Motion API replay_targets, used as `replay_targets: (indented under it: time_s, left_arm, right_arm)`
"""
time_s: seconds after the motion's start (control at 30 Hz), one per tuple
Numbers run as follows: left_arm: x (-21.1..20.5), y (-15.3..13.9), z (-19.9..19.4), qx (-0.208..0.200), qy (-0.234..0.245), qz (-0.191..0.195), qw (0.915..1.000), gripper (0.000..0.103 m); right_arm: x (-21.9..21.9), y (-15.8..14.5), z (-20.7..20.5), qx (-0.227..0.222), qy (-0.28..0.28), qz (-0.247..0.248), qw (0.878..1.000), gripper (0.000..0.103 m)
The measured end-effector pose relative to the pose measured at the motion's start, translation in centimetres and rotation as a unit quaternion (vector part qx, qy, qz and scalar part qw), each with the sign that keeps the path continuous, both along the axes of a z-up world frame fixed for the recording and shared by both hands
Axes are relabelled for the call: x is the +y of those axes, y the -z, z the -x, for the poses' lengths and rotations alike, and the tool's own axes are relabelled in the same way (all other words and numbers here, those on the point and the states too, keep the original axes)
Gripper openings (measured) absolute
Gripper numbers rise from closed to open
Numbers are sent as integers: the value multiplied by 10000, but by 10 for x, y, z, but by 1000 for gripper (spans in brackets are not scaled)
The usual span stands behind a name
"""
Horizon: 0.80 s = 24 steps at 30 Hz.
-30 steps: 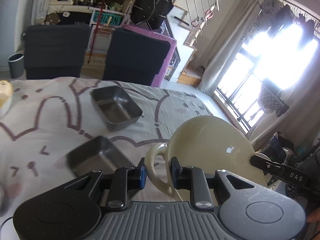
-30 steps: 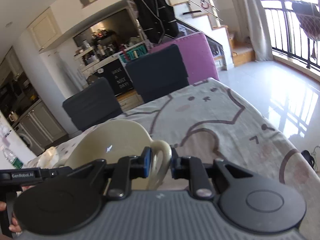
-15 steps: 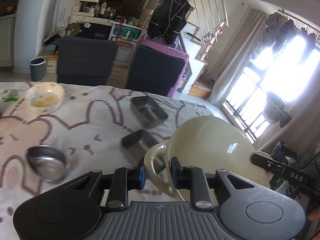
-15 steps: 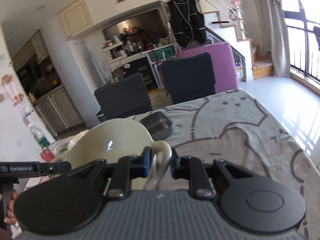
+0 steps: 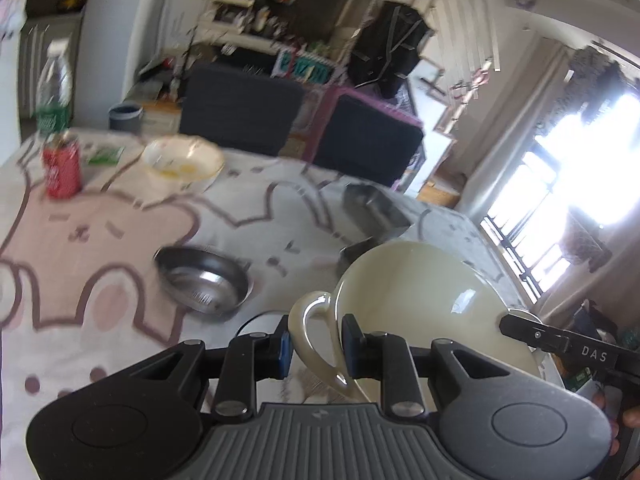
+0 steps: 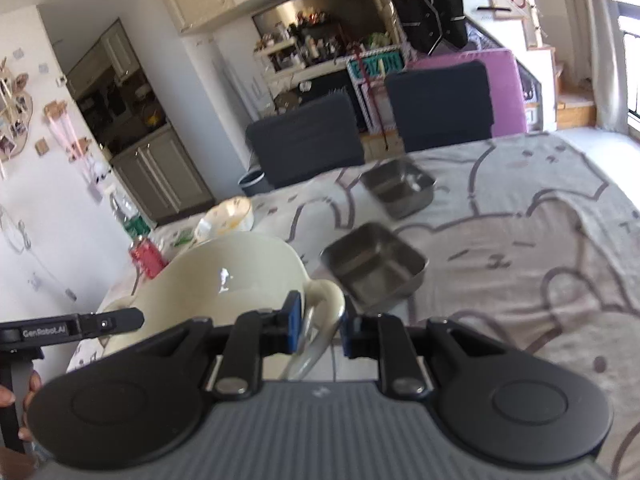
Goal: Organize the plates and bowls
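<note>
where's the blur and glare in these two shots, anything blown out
Left wrist view: the window is blown out white; the round steel bowl and red can are smeared by motion blur, while the cream bowl stays sharp. Right wrist view: milder blur, a small glare spot inside that bowl.

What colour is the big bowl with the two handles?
Cream, a pale yellowish white. The big bowl shows best in the left wrist view.

Open tablecloth (image 6: 520,264) lies right of the two square steel trays (image 6: 376,266) — the round steel bowl (image 5: 202,280), cola can (image 5: 62,166) and patterned bowl (image 5: 182,162) crowd the left.
</note>
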State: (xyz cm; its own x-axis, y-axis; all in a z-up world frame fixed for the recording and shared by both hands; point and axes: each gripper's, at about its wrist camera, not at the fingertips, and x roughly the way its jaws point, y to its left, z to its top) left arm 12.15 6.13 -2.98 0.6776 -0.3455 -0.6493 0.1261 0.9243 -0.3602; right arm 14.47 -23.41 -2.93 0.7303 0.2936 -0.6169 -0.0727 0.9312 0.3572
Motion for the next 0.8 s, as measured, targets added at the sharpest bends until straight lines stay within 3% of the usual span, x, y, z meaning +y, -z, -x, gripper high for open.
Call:
replay_targets:
  time_s: [0.27, 0.8]
  left_arm:
    - [28, 21, -9, 284, -130, 68, 9995, 27]
    - [31, 65, -30, 628, -97, 179, 9978, 29]
  right_arm:
    - [24, 16, -11, 324, -244, 80, 9991, 23]
    - [45, 30, -14, 698, -258, 429, 9963, 23]
